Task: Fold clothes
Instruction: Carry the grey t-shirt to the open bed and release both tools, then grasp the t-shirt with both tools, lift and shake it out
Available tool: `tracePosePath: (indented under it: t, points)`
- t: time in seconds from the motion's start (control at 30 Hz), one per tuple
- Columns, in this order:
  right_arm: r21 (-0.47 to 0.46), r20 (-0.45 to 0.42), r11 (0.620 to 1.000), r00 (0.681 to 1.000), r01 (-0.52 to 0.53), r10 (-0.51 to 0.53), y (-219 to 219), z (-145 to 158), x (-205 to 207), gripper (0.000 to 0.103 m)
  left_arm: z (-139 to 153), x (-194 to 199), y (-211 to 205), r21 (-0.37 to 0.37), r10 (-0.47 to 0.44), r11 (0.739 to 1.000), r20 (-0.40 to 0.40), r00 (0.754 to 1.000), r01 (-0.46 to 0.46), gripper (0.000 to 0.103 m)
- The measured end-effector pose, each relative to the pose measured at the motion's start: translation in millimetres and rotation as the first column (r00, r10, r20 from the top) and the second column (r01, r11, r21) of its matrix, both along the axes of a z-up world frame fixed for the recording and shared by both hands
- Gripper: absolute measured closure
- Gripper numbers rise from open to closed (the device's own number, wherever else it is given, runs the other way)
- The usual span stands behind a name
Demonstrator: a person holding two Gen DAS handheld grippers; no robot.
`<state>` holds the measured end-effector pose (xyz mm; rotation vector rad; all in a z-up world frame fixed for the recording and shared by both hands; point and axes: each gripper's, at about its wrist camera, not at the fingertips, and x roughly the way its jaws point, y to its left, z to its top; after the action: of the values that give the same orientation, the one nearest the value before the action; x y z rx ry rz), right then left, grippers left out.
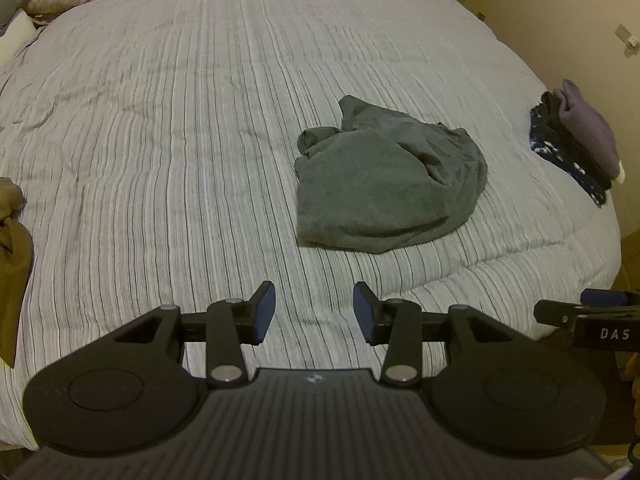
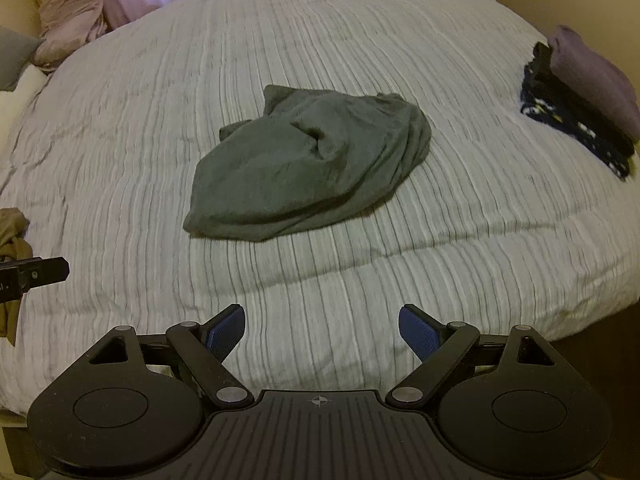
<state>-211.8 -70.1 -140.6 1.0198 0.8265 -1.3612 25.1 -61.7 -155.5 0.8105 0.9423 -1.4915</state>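
Note:
A crumpled grey-green garment (image 1: 384, 184) lies in a heap on the striped bedspread (image 1: 180, 140); it also shows in the right wrist view (image 2: 308, 168). My left gripper (image 1: 314, 312) is open and empty above the near part of the bed, short of the garment and a little left of it. My right gripper (image 2: 322, 332) is open wide and empty, over the bed's near edge, below the garment. Each gripper's tip shows at the edge of the other's view: the right one (image 1: 576, 314), the left one (image 2: 40, 270).
A stack of folded clothes, purple on top of dark patterned ones (image 1: 576, 144), sits at the bed's right edge (image 2: 588, 96). Brown clothing (image 1: 12, 240) lies at the left edge. Pink pillows (image 2: 68, 20) and a curtain are at the far left.

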Motion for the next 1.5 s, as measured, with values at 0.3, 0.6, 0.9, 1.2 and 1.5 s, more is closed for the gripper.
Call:
tracePosePath:
  t: [0.3,0.6,0.9,1.2,1.5]
  points:
    - [0.012,0.007,0.999,0.999,-0.031,0.031,-46,-10,-46,0.016,-8,-27,-38,0.001,0.079,0.997,-0.009,0.997,-0.079,0.064]
    - [0.063,-0.008,0.993,0.995,-0.100,0.101,-84,-53,-82,0.016,-44,-34,-64,0.044,0.214,0.976,-0.001,0.977,-0.214,0.064]
    - [0.026,-0.007,0.991,0.992,-0.128,0.128,-121,-98,-95,0.016,-99,-20,-86,0.072,0.284,0.957,-0.017,0.959,-0.282,0.062]
    - [-0.120,0.074,0.993,0.997,0.002,0.007,-171,-115,-88,0.016,-157,8,-139,0.050,0.250,0.968,-0.109,0.962,-0.246,0.057]
    - [-0.225,0.086,0.974,0.995,-0.021,0.042,-218,-136,-55,0.072,-217,11,-198,0.075,0.187,0.982,-0.311,0.932,-0.172,0.082]
